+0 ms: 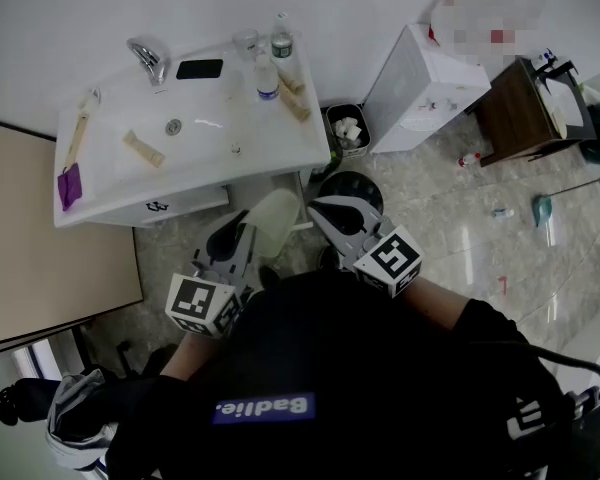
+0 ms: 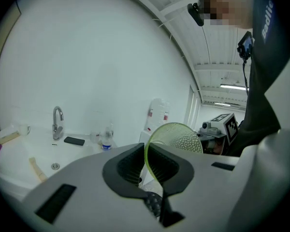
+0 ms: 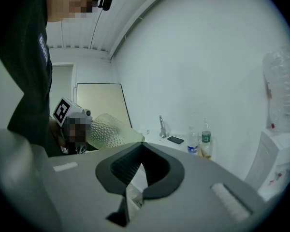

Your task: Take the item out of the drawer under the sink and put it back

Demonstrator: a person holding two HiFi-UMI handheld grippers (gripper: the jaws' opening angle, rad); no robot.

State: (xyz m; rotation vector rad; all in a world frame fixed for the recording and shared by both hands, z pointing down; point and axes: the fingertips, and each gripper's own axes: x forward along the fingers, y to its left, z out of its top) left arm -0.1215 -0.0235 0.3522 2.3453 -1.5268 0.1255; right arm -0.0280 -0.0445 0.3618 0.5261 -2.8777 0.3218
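Room: a pale tiled floor (image 1: 450,238) and a white wall. You stand just in front of a white sink (image 1: 210,138) with a drawer (image 1: 180,204) under it.
Left gripper: your left gripper (image 2: 146,150) is clamped on the rim of the yellow-green plastic cup (image 2: 181,137), with the thin cup wall pinched between its pads.
Cup: it is in the air in front of your chest, outside the drawer and near the sink's front edge.
Right gripper: your right gripper (image 3: 142,145) has its jaws together at the tips with nothing in them. It sits just beside the cup; you cannot tell if they touch.
Head view only: the drawer front, a waste bin (image 1: 346,128), a wooden table (image 1: 515,113), and both grippers side by side.
Gripper views only: the cup's dimpled wall, the rim inside the left jaws, and the large bottle (image 3: 280,91) on the water dispenser (image 1: 420,88).
Every view: the faucet (image 1: 148,60) and the phone (image 1: 199,68) on the sink top.
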